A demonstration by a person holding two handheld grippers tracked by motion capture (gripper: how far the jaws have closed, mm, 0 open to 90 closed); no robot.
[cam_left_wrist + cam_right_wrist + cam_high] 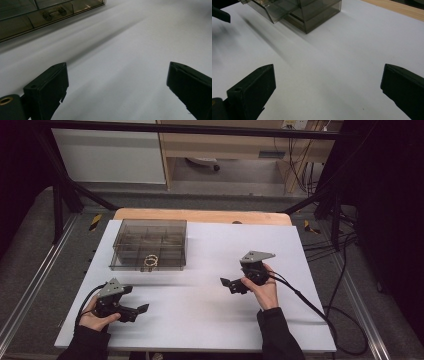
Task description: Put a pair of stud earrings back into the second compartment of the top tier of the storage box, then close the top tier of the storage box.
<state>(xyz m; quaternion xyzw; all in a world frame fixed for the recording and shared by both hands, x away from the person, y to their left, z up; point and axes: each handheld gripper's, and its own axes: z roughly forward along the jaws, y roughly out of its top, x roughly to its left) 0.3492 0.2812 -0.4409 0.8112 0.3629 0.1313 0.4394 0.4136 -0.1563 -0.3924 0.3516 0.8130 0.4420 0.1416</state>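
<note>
A smoky clear compartment box [150, 242] stands at the back left of the white table top [210, 315]. Small gold rings [151, 261] lie in its near middle section. My left gripper [137, 312] rests low at the front left, jaws pointing right, open and empty. In the left gripper view it [117, 70] is open over bare white surface, with the box [30, 17] at upper left. My right gripper [229, 286] is right of centre, pointing left, open. In the right gripper view it [328, 68] holds nothing, and the box [317, 12] lies ahead with a clear part jutting from its near side.
A wooden table edge [200, 215] shows behind the white sheet. Black frame bars [60, 185] stand at the back corners. Cables [345, 270] trail off the right side. The left gripper's jaw [220, 13] shows at the top left of the right gripper view.
</note>
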